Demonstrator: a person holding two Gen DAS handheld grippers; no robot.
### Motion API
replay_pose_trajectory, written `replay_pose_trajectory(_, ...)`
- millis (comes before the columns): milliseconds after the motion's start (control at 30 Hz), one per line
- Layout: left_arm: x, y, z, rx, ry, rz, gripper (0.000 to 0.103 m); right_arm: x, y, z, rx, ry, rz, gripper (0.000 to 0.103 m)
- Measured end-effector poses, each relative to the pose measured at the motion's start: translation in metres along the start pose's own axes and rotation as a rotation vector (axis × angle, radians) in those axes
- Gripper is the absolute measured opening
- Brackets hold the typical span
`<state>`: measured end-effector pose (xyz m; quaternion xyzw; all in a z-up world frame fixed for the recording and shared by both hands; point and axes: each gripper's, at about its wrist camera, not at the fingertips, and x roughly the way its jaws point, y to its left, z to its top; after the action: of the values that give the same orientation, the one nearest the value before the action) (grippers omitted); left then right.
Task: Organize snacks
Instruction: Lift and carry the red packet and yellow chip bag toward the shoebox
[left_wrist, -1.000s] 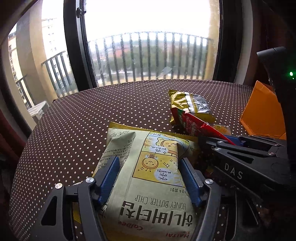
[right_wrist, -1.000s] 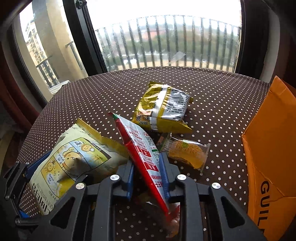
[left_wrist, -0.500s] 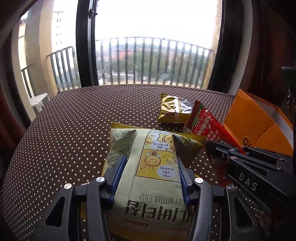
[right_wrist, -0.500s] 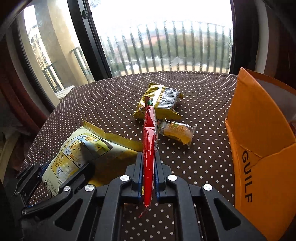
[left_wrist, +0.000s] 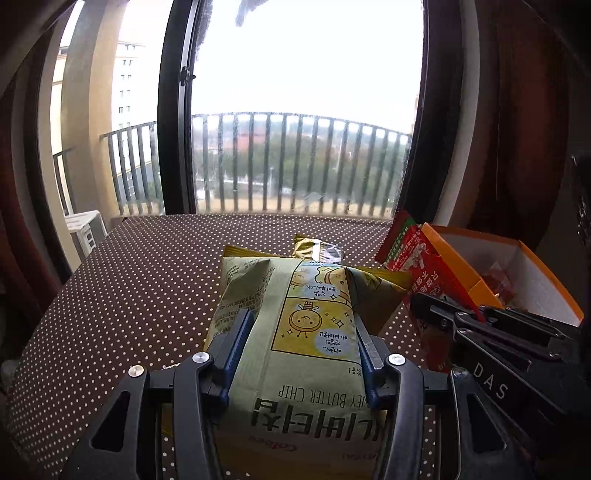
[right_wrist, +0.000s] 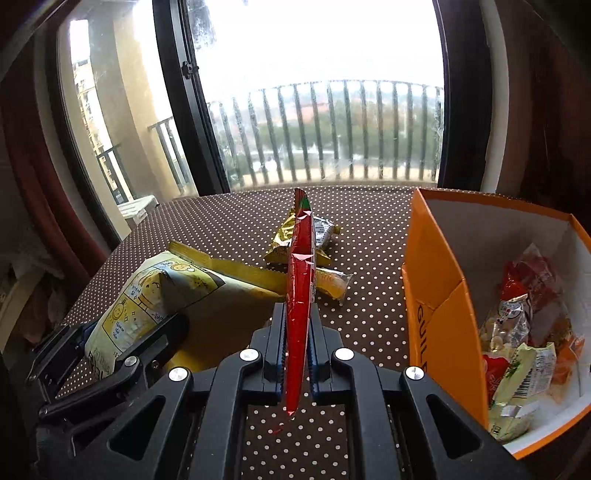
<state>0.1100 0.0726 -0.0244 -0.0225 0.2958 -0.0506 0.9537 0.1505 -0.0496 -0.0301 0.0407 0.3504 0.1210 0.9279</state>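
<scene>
left tool (left_wrist: 301, 332) clamped, right tool (right_wrist: 297, 325) clamped

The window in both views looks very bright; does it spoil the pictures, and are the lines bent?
Left wrist view: the sky is blown out white, yet the yellow Honey Butter Chip bag in the left gripper reads sharply. Right wrist view: same glare, window frame bowed by the fisheye; the thin red snack packet in the right gripper stays crisp.
</scene>
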Motion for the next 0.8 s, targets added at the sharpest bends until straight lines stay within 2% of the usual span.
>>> replay_pose_trajectory(400,-0.048,-0.044,0.029,0.024,-0.147,0.007,0.051,-0.053,-0.023,0.026,-0.034,-0.163,0.018,0.012)
replay_pose_trajectory(800,-0.055,-0.090,0.058,0.038,-0.206,-0.036,0.051,-0.081,-0.069,0.050,-0.003,-0.240,0.026,0.012)
